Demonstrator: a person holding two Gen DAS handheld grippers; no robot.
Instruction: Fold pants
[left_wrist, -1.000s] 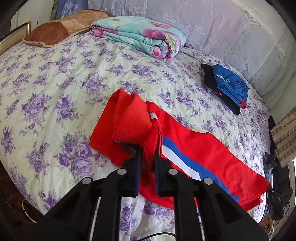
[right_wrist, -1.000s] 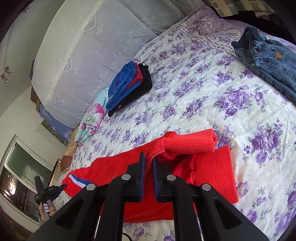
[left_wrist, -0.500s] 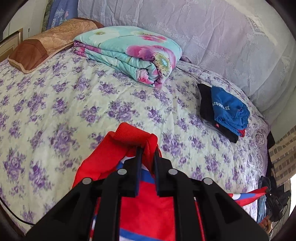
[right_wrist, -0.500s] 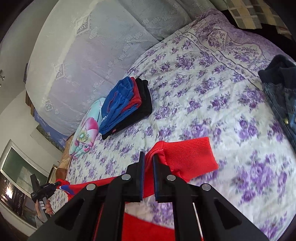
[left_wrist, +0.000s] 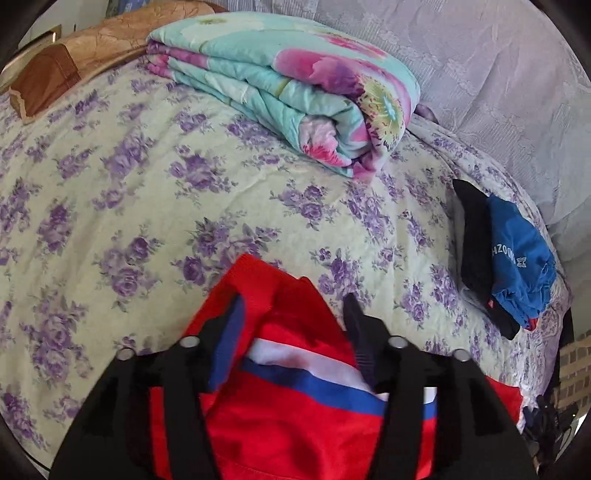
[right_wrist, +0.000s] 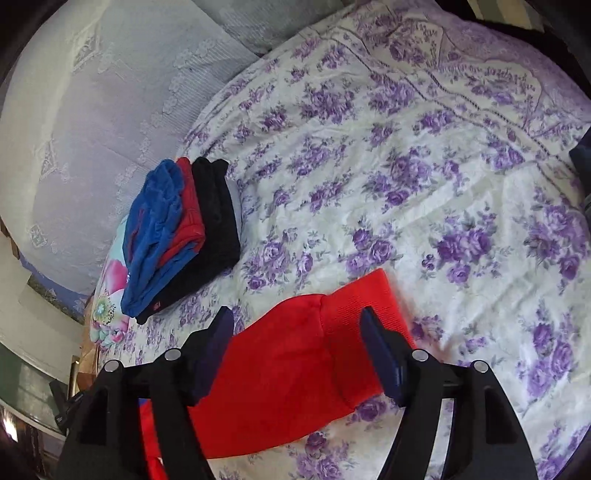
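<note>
Both claws — left claw (left_wrist: 291, 314) and right claw (right_wrist: 297, 332) — hang released over the red track pants (right_wrist: 295, 369) on the bed (right_wrist: 406, 184); snagging a pad while pulling away could drag the fold askew.

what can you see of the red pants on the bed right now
The red pants lie on the floral bedspread, folded over. Smooth bright red fabric with a white and blue side stripe and a ribbed knit cuff. Both grippers stand open around them, left gripper and right gripper, fingers apart from the cloth.
</note>
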